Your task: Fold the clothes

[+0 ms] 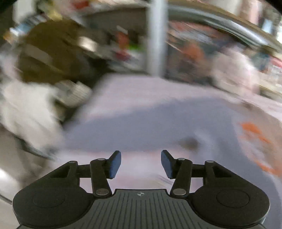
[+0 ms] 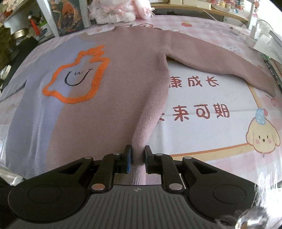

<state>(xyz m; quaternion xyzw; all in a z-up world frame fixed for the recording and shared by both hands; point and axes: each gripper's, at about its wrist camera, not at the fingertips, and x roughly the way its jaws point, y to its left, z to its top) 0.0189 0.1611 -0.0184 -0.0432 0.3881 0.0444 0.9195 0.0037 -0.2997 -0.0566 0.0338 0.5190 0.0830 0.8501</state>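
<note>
A sweater (image 2: 114,70), half lilac and half dusty pink, lies flat on the table with an orange outlined smiling figure (image 2: 77,74) on its chest. One pink sleeve (image 2: 220,65) stretches out to the right. My right gripper (image 2: 138,153) is shut on a raised ridge of the pink fabric near the bottom edge, with cloth pinched between the pads. In the blurred left wrist view, my left gripper (image 1: 141,158) stands open over the lilac side of the sweater (image 1: 149,119), with nothing between its fingers.
A pink checked tablecloth (image 2: 202,109) with printed characters and a cartoon dog covers the table. Pink plush toys (image 2: 119,10) and a picture board (image 2: 68,17) stand at the back. Boxes and papers (image 2: 264,40) crowd the right edge. A grey post (image 1: 156,35) rises behind the table.
</note>
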